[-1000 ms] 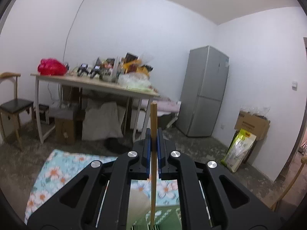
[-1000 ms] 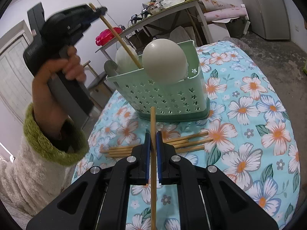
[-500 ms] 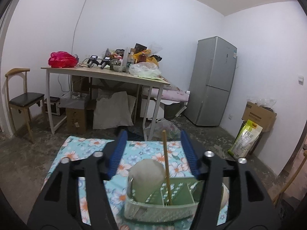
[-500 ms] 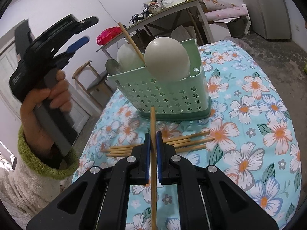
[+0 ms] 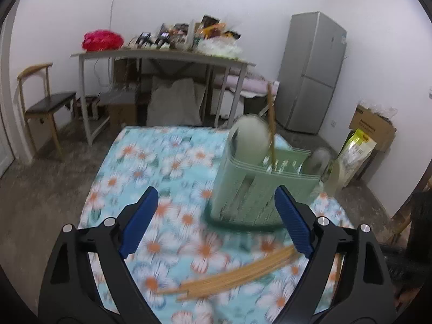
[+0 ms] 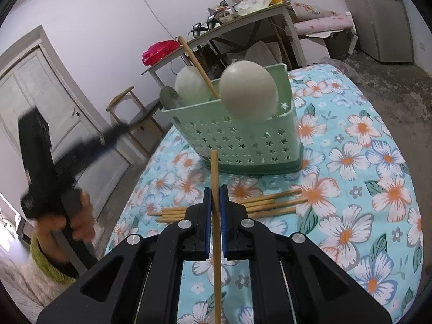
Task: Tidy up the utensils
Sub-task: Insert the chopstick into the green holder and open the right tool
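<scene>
This is a room in a home. It has a tall grey fridge [image 5: 310, 73], a wooden chair [image 5: 43, 108], and a messy table [image 5: 162, 56] by the wall.

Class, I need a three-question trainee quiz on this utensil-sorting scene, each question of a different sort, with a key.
1. True or false: the right gripper is shut on a chopstick.
2. Where does the chopstick already sorted stand?
A. in the green utensil basket
B. on the floral tablecloth
C. on the chair
3. Fill in: the loose chopsticks lie on the cloth ____ the basket and the right gripper.

Key: 1 true; 2 A; 3 between.
</scene>
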### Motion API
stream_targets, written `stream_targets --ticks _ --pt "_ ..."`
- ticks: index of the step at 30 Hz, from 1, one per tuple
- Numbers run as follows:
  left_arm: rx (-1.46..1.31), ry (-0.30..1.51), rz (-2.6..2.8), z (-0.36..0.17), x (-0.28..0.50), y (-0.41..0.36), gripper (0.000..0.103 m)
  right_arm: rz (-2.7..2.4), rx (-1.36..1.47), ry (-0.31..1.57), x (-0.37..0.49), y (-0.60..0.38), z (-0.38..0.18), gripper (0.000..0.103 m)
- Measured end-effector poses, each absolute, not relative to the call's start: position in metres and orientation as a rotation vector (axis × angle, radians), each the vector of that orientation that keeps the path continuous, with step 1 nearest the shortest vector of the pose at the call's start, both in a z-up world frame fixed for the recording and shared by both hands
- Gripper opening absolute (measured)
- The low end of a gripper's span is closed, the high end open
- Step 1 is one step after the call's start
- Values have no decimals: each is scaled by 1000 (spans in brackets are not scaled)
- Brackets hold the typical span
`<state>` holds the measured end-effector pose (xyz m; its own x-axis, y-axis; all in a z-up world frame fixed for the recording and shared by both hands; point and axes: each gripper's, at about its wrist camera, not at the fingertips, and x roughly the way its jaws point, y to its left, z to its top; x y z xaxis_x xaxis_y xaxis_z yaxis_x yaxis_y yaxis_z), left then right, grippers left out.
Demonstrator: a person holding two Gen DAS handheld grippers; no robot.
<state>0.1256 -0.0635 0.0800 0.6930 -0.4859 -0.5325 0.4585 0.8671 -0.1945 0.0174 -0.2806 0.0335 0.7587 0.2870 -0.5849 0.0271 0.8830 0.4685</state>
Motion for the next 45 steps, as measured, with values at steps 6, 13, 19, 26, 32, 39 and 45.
stream_targets --ticks 6,13,19,26,32,39,45 --pt "-85 669 -499 56 111 -44 89 158 459 671 18 -276 46 7" --pt "-83 684 -492 48 102 -34 91 161 440 630 22 -275 64 6" --pt "-89 673 -480 51 100 -30 92 176 420 568 30 -282 91 6" --pt "-101 640 -468 55 95 -25 94 203 373 458 49 -292 140 6" --pt "-113 643 -461 52 98 -19 94 194 297 346 70 -295 190 6" --pt "-127 653 -448 45 104 -10 94 155 247 304 88 -304 219 6" --pt "-131 666 -439 37 109 -7 94 123 232 295 97 -307 226 6"
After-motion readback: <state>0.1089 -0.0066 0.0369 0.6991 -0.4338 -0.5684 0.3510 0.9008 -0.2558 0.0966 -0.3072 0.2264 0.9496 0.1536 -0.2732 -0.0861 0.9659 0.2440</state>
